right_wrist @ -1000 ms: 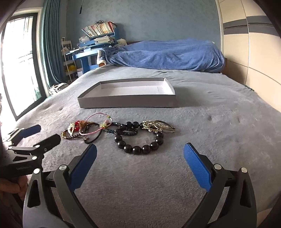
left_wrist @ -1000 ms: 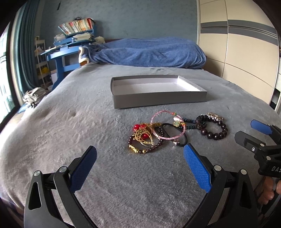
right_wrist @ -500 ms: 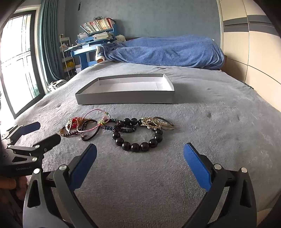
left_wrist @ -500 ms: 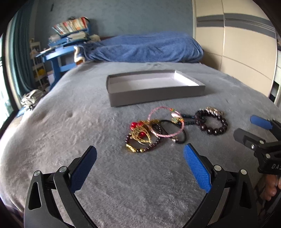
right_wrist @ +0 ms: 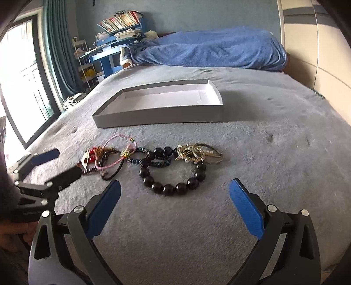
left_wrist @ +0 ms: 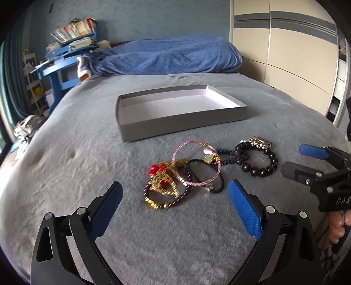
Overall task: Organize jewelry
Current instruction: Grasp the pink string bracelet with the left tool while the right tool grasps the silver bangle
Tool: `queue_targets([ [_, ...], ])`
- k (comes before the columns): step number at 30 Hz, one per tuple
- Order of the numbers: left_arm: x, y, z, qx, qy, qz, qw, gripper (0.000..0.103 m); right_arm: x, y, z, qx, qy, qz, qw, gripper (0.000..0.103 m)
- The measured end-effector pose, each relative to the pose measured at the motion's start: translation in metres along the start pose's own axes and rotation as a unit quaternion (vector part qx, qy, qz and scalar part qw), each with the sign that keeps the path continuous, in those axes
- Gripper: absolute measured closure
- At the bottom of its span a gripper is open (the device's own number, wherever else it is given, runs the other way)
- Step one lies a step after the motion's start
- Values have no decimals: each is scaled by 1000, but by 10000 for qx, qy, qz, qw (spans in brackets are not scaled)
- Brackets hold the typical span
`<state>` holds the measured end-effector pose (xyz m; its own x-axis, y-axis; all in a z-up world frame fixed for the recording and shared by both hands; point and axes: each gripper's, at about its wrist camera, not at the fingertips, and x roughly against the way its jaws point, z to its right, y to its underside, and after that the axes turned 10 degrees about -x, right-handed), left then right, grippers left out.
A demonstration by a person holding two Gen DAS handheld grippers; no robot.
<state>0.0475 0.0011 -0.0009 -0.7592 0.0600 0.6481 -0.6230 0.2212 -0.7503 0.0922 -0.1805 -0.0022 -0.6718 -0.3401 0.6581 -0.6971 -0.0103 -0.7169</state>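
The jewelry pile point(left_wrist: 197, 173) lay on the bed point(left_wrist: 65, 166), just ahead of the left gripper point(left_wrist: 173, 203) and right gripper point(right_wrist: 175, 201), both spread wide and empty.

Grey tray point(left_wrist: 182, 128), pink bracelet point(left_wrist: 196, 163), black beads point(right_wrist: 173, 187)

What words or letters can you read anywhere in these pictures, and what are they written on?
"DAS": white letters, cut off by the picture's edge, on the black body of the right gripper in the left wrist view.
Print on the left gripper body in the right wrist view: too blurred to read.
Spines of the books on the blue shelf: too small to read.
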Motion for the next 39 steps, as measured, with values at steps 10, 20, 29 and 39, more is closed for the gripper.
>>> queue_targets([
  [10, -27, -25, 10, -454, 347, -74, 9983, 17, -6, -23, 16, -49, 172, 3, 9998, 5],
  [20, -45, -28, 45, -1163, 648, -292, 9907, 64, -21, -30, 54, -605, 187, -131, 9979, 7],
  [29, -52, -35, 39, -1044, 690, -319, 9916, 100, -47, -36, 57, -765, -94, -437, 9961, 24],
  [39, -41, -52, 31, -762, 812, -41, 9938, 100, -66, -38, 56, -934, -478, -662, 9923, 56],
])
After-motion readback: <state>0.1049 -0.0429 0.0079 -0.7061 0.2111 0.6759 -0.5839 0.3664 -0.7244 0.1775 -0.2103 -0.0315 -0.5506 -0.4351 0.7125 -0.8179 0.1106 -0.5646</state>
